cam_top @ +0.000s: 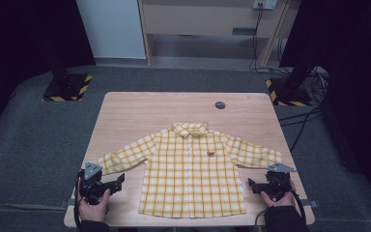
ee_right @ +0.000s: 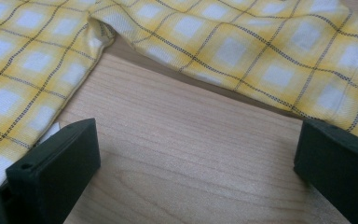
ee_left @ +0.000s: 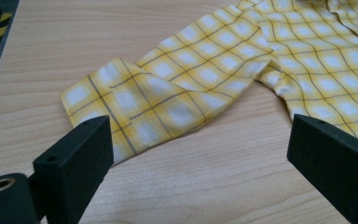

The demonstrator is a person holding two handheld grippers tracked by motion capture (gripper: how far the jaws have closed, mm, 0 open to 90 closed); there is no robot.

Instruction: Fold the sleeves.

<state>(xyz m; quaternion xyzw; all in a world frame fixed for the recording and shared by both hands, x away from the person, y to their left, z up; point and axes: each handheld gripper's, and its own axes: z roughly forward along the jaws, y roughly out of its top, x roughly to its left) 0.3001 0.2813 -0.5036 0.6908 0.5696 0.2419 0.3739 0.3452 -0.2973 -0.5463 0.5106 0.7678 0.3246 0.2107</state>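
Since the yellow checked shirt lies flat, face up and buttoned in the middle of the wooden table, with collar toward the far edge and both sleeves spread out to the sides, nothing of a fold appears to be done yet — every step looks to be ahead. At the near left corner, the left gripper sits low with its jaws spread wide and empty; in the left gripper view the sleeve cuff lies just beyond them, one corner of it turned over on itself. Across the table, the right gripper is likewise wide open and holds nothing, close to the shirt's lower right side, and the right gripper view shows bare wood between its jaws with the right sleeve just past them. I judge both sleeves still want folding in, then the body.
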